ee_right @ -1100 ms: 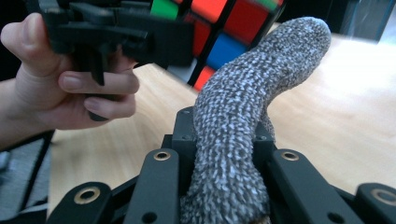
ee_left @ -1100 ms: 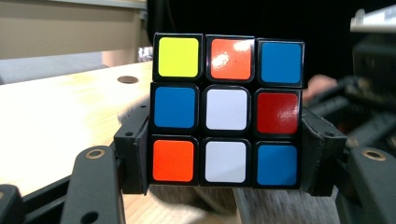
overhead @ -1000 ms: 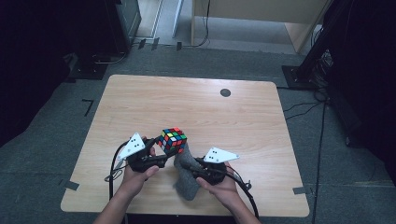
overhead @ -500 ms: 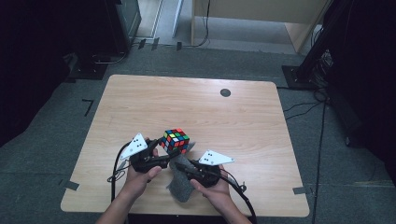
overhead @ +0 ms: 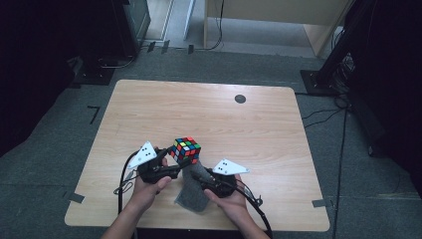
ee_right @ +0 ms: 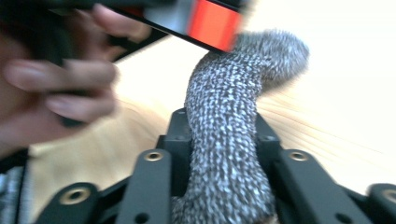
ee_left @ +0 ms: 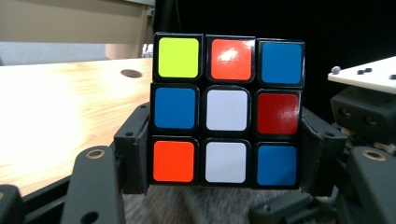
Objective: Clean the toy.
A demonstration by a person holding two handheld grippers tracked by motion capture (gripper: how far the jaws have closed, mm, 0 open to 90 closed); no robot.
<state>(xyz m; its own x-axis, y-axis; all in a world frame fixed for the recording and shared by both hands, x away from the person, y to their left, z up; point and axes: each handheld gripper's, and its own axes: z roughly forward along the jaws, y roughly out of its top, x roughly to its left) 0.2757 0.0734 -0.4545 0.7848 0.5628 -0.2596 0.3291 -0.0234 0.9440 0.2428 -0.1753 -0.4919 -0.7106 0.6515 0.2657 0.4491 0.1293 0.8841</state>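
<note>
The left tongs [ee_left: 224, 186] clamp a scrambled Rubik's cube [ee_left: 227, 109] by its two side faces, holding it just above the near middle of the desk [overhead: 209, 109]. The right tongs [ee_right: 223, 135] have a rolled grey knit cloth [ee_right: 224, 154] between their jaws, which have just been opening, though the cloth looks still pinched; its far end reaches up against the cube's underside. Judging from this, wiping the cube is under way: the bottom is being rubbed, while the other faces and putting both things down seem left to do.
</note>
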